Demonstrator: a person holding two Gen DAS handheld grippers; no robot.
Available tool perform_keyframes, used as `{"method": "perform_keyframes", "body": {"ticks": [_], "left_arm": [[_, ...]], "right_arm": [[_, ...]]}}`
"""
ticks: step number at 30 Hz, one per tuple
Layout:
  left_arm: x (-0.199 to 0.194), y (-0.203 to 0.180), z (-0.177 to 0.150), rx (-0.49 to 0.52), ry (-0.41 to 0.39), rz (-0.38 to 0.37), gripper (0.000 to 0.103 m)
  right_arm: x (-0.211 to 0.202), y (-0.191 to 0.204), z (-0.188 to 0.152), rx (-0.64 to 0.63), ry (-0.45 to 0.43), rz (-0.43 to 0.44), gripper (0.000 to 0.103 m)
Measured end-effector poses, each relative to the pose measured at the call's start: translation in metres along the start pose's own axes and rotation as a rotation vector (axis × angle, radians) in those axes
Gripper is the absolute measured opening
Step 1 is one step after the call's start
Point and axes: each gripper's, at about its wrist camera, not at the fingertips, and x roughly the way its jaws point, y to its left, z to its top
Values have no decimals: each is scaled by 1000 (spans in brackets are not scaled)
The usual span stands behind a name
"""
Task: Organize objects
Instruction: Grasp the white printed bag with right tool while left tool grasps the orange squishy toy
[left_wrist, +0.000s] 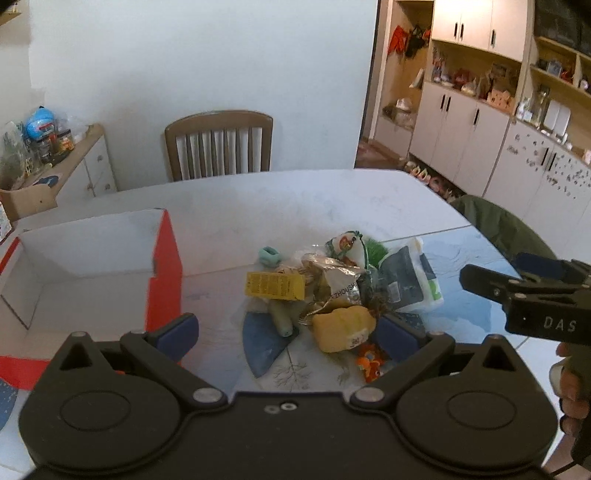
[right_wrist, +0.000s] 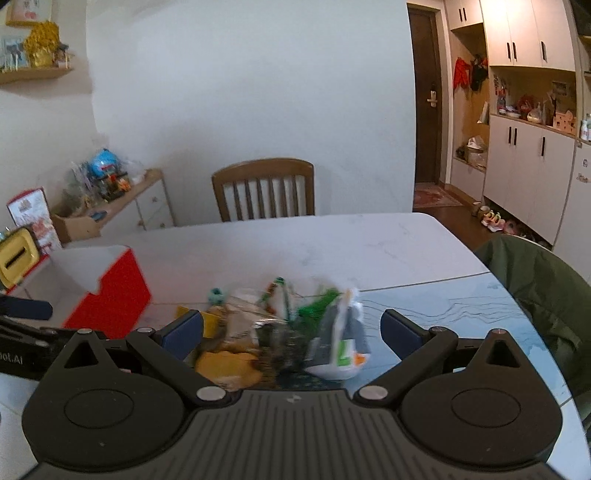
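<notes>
— My left wrist view looks forward over the table (left_wrist: 332, 199), close above the pile of objects (left_wrist: 332, 291), with the red box (left_wrist: 162, 280) to its left.

— My right one faces the same way, from further right. Both share the pile (right_wrist: 280, 332), box (right_wrist: 114, 295) and chair (right_wrist: 264, 190).

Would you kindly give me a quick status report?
Left gripper, right gripper open, empty. Pile of small packets untouched on table. Red-and-white cardboard box empty. Nothing blocking.
</notes>
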Motion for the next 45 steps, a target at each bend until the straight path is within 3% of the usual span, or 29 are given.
{"method": "perform_keyframes", "body": {"ticks": [8, 19, 27, 34, 38, 45], "left_arm": [[44, -25, 7, -3, 69, -29, 102], [102, -46, -5, 50, 164, 15, 101], [133, -57, -7, 68, 211, 13, 101], [153, -62, -7, 70, 244, 4, 100], [159, -59, -8, 47, 259, -7, 96], [161, -55, -7, 20, 274, -55, 74]], "right_arm": [[33, -18, -12, -58, 90, 22, 98], [71, -48, -11, -91, 151, 25, 82], [105, -50, -12, -121, 201, 38, 67], [127, -48, -15, -123, 239, 64, 60], [134, -47, -16, -118, 252, 73, 55], [140, -48, -17, -94, 268, 83, 39]]}}
